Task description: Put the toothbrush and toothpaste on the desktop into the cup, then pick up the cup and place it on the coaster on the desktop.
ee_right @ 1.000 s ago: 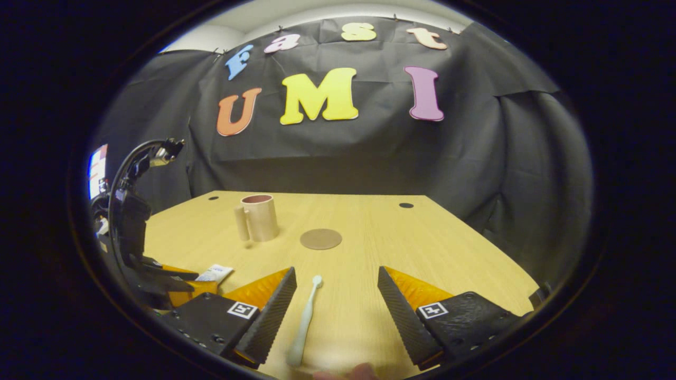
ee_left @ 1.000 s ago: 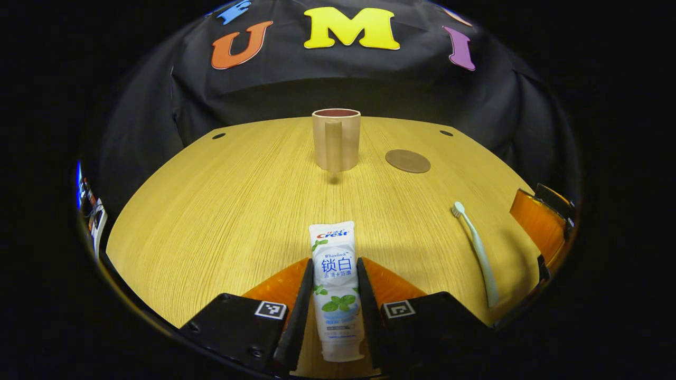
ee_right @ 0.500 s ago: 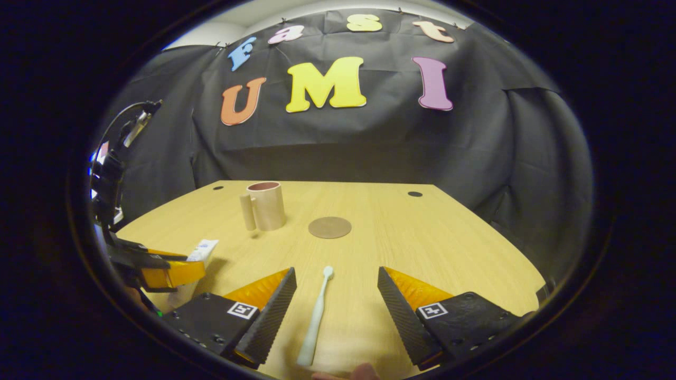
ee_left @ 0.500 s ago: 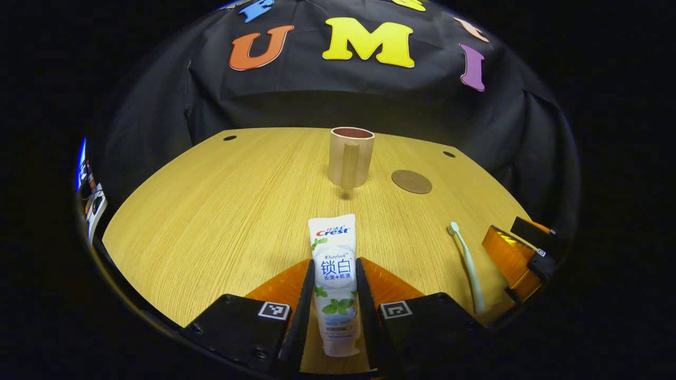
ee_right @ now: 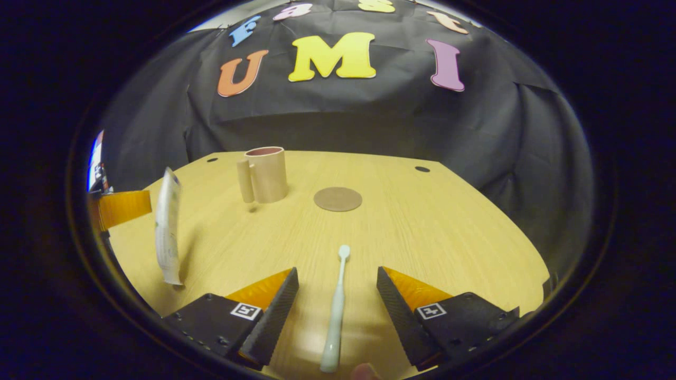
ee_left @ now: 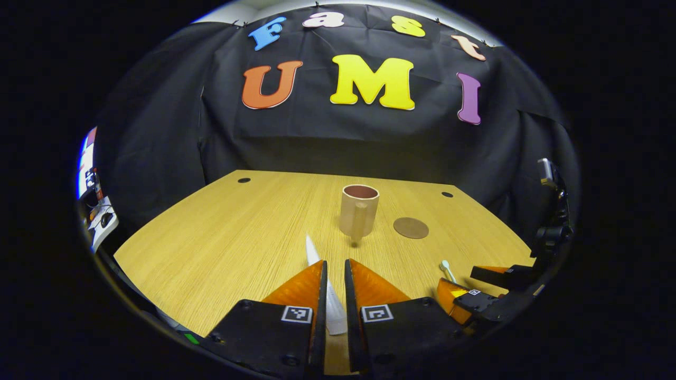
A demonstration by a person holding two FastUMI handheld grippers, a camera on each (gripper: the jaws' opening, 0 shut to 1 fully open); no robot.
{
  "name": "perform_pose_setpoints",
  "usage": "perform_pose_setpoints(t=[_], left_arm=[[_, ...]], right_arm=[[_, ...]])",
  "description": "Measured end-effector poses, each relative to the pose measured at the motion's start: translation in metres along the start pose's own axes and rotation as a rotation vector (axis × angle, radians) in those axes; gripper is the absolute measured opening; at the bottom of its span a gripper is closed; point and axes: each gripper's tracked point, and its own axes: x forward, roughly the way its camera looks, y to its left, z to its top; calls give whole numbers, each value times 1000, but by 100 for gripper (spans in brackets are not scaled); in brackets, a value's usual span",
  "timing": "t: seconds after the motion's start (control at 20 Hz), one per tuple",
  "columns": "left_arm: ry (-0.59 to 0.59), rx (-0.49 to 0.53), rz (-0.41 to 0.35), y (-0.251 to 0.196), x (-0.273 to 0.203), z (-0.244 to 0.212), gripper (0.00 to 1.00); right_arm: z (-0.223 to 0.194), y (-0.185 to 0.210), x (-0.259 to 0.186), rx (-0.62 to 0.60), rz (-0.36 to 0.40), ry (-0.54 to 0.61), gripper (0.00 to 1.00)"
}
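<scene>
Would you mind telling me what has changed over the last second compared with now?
The left gripper, its jaws shut on the toothpaste, has lifted the tube off the table and tipped it up on end. The right gripper has moved forward along the toothbrush, its jaws still open on either side of it. The cup and coaster stayed put.

wood-grain desktop (ee_right: 422, 232), matt cup (ee_right: 266, 174)

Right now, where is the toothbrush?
In the right gripper view, the toothbrush lies flat on the desktop between the open right tool's fingers, bristles toward the coaster.
</scene>
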Motion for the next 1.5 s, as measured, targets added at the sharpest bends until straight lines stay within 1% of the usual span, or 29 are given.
perform_pose_setpoints(t=[0.05,0.1,0.15,0.2,0.25,0.35,0.4,0.5,0.6,0.65,0.8,1.0,1.05,1.1,1.15,1.2,1.25,1.3,1.35,1.4,1.45,1.5], left_arm=[[-3,-2,1,1,1,0,22],[11,-3,2,2,2,-3,20],[35,-7,1,3,3,-10,20],[64,-8,6,7,6,-18,27],[80,-19,17,12,7,-24,72],[113,-72,37,20,11,-31,97],[128,-99,55,25,12,-33,99],[166,-129,87,33,17,-38,99],[210,-144,91,30,25,-43,99],[228,-141,90,28,29,-45,99],[271,-115,103,31,40,-51,99],[374,-105,123,39,57,-73,99],[406,-99,130,42,59,-81,97],[430,-98,146,46,59,-88,93],[441,-88,156,47,58,-93,90],[425,-66,168,50,59,-92,86],[428,-59,170,51,59,-92,83],[420,-56,171,52,58,-92,76],[416,-54,180,53,62,-91,76],[411,-62,191,54,58,-89,62],[408,-65,187,55,67,-92,55],[401,-69,178,54,64,-90,50]], right_arm=[[-4,1,4,9,-6,19,82],[-7,2,8,26,-1,41,78],[-9,4,9,44,3,58,76],[-10,3,10,53,-3,62,73],[-9,2,9,52,-10,57,74],[-8,3,7,56,-5,52,74],[-8,3,5,56,-4,49,74],[-5,3,3,55,-1,38,76],[-1,1,0,48,-6,21,82],[2,-1,-2,48,-4,13,89],[8,-7,-5,63,-7,-7,92],[13,-13,-7,92,-5,-21,93],[15,-15,-8,96,-4,-28,93],[16,-17,-8,100,-6,-33,93],[17,-19,-8,105,-9,-33,93],[16,-19,-7,112,-7,-31,92],[15,-18,-6,114,-4,-26,93],[13,-16,-5,111,-2,-23,93],[14,-15,-5,106,0,-24,93],[13,-14,-7,103,2,-24,93],[13,-12,-8,99,5,-25,93],[12,-12,-8,94,5,-25,92]])
